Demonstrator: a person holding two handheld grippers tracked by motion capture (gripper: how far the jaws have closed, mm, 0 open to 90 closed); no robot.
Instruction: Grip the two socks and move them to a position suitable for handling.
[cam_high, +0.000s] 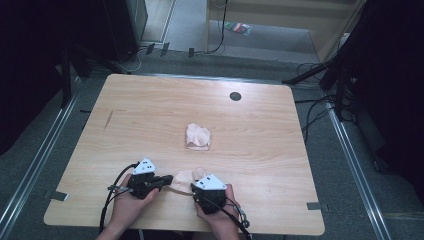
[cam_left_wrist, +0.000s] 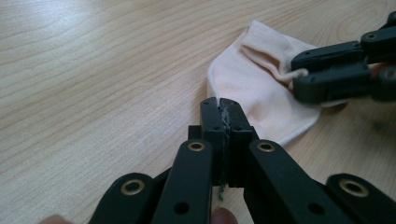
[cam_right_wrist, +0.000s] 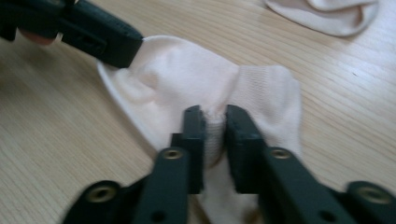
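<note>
In the high view our left gripper (cam_high: 167, 178) and right gripper (cam_high: 196, 188) meet at the near sock (cam_high: 182, 178). In the left gripper view our jaws pinch its edge (cam_left_wrist: 261, 93). In the right gripper view our jaws squeeze its cuff (cam_right_wrist: 215, 126).

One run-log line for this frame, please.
left gripper: shut on near sock edge | right gripper: shut on near sock | second sock: mid-table, untouched
</note>
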